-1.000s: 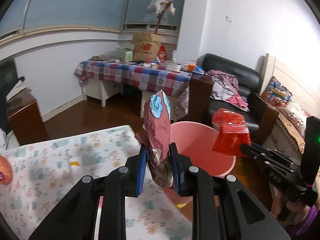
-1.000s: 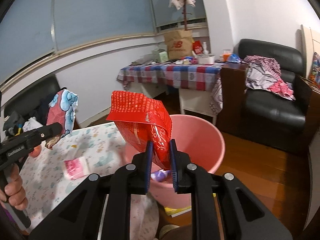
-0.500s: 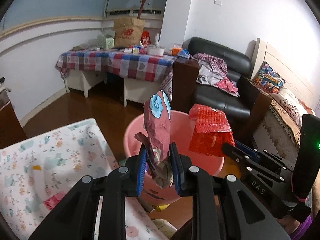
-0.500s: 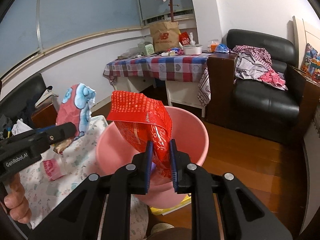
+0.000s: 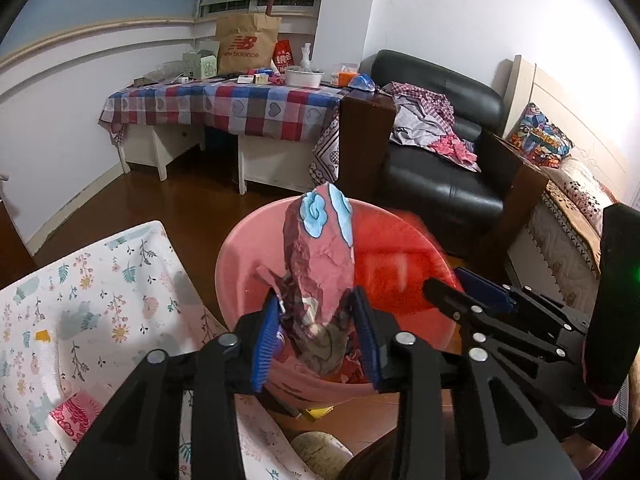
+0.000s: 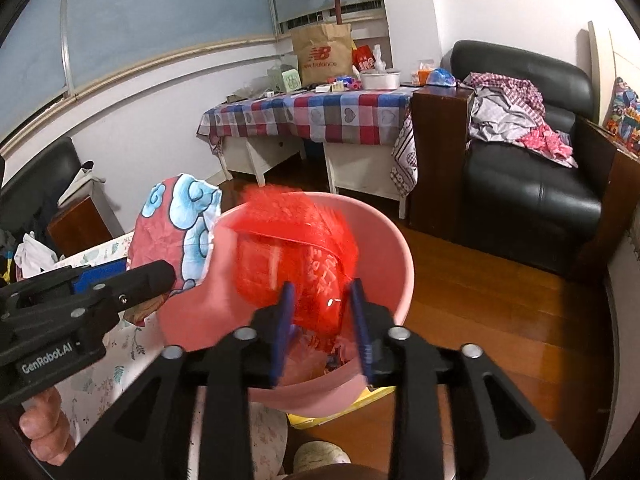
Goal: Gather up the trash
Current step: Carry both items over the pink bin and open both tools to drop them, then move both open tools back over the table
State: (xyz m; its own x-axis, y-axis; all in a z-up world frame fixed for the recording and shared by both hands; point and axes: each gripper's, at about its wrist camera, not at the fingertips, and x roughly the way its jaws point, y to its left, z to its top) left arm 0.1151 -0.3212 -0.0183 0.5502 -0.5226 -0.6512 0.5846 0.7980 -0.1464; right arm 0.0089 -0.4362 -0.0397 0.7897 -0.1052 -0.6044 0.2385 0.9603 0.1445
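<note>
While both sets of jaws are opening above the pink basin (image 5: 240, 248), noted left to right: left gripper (image 5: 318, 334) spread, crumpled cloud-print wrapper (image 5: 320, 260) upright between its pads, contact unclear; right gripper (image 6: 322, 326) spread, red foil bag (image 6: 296, 248) motion-blurred, apparently dropping straight into basin. Basin bottom mostly hidden.

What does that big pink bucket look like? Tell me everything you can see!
The pink bucket is round, smooth plastic, wide open at the top. It stands upright on the brown wooden floor, next to the flowery cloth. Crumpled wrappers lie at the bottom. A red wrapper and a cloud-print wrapper are over its mouth. Something yellow pokes out from underneath.
</note>
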